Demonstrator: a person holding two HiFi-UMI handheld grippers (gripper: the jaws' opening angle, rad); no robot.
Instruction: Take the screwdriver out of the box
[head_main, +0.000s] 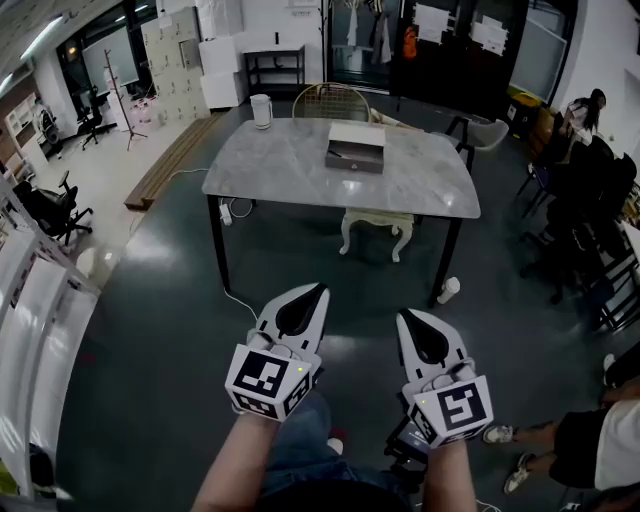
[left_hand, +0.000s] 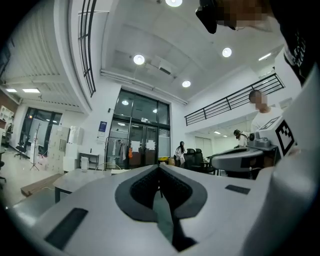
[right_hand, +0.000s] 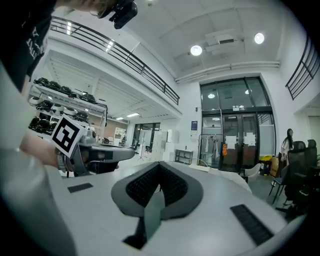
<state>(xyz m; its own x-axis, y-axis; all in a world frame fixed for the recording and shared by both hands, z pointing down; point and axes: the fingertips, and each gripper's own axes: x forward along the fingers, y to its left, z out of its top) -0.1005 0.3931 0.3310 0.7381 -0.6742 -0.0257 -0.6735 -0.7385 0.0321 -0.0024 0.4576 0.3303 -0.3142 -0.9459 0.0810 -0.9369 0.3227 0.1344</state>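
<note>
Box (head_main: 355, 148): grey, rect., lid open, on table (head_main: 270, 170) nr far edge.

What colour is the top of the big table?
Light grey and marbled; the table shows best in the head view.

— Where does my head camera look from?
— From high up, steeply down. My left gripper (head_main: 316, 292) and right gripper (head_main: 405, 316) are near, low in frame; the table (head_main: 300, 170) lies far off, upper centre.
— And my gripper cameras?
— Each sits close behind its own jaws, facing level. Both take in the distant glass doors (left_hand: 137, 142), and each catches the other gripper at its edge.
</note>
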